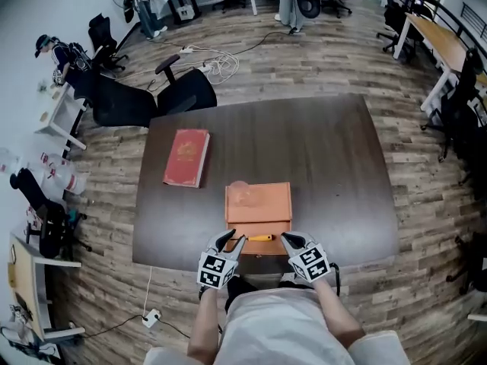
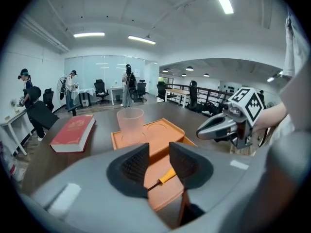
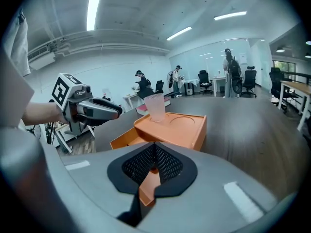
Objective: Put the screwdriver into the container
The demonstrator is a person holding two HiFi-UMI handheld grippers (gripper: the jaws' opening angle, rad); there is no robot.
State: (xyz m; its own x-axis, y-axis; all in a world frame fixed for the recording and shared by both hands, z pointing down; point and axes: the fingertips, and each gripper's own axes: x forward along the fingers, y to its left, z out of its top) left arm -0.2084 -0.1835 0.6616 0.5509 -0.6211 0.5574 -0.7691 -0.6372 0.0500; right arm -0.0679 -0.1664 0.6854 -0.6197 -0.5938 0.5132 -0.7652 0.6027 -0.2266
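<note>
Both grippers are held low at the near edge of the table [image 1: 327, 150], one at each side of the orange container [image 1: 266, 204], with bare forearms extended from the body and angled inward. The left gripper [image 1: 230, 239] is pointed at the container's lower tray section; its jaws are set apart with a narrow gap and nothing is held between them. The right gripper [image 1: 289, 242] is pointed inward from the opposite side, and its pads are pressed together at the tips with nothing pinched. The screwdriver [image 1: 259, 238] is laid crosswise in the lower tray, which projects from beneath the raised top, between the two gripper tips and touched by neither. A translucent cup [image 1: 239, 192] is stood upright on the raised top, and a red book [image 1: 186, 157] is laid further left. In the left gripper view the screwdriver's tip is covered by the left pad. The near table edge is hidden by the person's torso.
</note>
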